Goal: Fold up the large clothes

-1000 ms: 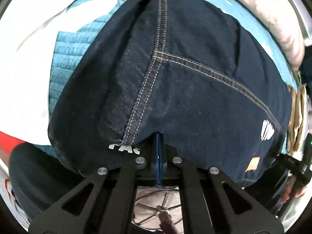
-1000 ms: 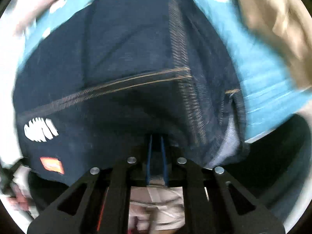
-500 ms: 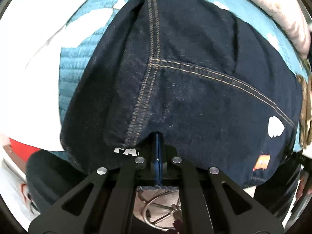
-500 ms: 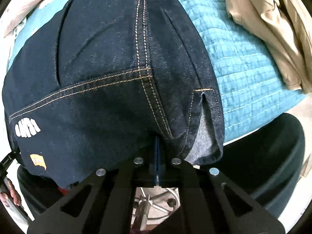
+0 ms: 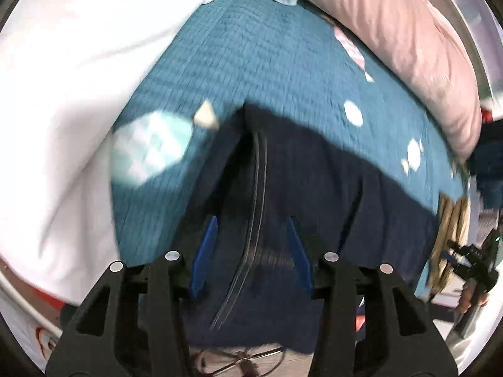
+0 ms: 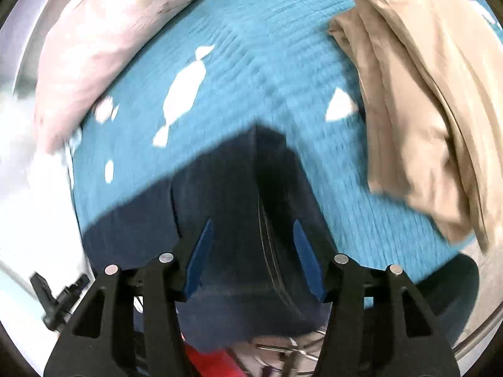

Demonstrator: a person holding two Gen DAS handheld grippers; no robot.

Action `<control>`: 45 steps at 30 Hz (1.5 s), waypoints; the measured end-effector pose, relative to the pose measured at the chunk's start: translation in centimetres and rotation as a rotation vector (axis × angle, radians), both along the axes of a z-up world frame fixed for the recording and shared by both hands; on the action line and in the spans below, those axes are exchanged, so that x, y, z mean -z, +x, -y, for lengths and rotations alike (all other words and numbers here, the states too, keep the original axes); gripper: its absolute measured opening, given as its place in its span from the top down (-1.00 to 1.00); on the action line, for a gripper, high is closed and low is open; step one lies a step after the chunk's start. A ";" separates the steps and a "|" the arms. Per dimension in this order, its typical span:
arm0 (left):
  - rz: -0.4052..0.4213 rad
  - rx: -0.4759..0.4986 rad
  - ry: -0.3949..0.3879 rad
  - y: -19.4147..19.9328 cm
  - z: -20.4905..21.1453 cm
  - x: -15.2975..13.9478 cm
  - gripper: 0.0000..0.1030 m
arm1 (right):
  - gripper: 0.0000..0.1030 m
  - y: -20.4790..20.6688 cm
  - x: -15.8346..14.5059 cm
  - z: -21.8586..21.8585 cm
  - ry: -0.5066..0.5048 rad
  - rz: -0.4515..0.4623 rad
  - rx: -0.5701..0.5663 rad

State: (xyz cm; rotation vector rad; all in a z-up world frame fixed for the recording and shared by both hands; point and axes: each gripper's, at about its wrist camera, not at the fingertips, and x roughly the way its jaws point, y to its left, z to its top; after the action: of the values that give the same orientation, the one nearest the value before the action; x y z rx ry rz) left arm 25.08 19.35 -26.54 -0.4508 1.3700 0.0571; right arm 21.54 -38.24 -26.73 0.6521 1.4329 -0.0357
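Observation:
Dark blue jeans (image 5: 314,194) lie folded on the teal quilt (image 5: 251,62) at the near edge of the bed; they also show in the right wrist view (image 6: 226,194). My left gripper (image 5: 251,229) is open, its blue pads (image 5: 204,251) spread either side of a stitched seam, holding nothing. My right gripper (image 6: 251,232) is open too, pads (image 6: 306,257) apart above the jeans' near edge. Both views are motion-blurred.
A pink pillow (image 5: 393,37) lies at the back and shows in the right wrist view (image 6: 103,31). A white sheet (image 5: 63,94) lies to the left. A beige garment (image 6: 424,94) lies on the quilt (image 6: 267,62) to the right. The other gripper (image 5: 471,260) shows at the right edge.
Both grippers were shut on the jeans' edge; now both have opened and let go. The jeans have dropped lower onto the quilt and both cameras pulled back.

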 end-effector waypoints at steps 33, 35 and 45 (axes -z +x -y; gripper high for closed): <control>0.222 -0.101 -0.175 5.4 -3.4 -7.0 0.70 | 0.90 7.0 -9.4 2.7 0.190 0.267 0.125; 0.230 -0.096 -0.177 7.1 -3.2 -7.1 0.70 | 0.89 9.0 -9.3 2.8 0.169 0.259 0.134; 0.050 -0.115 0.033 11.3 -1.2 -2.1 -0.46 | -0.32 12.7 -5.0 0.3 -0.045 0.144 0.108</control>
State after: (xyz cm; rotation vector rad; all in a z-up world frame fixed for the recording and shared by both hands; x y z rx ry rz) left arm 36.40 20.56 -24.46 -0.5001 1.2912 0.1612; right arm 34.24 -38.58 -21.70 0.6815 1.2538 -0.1032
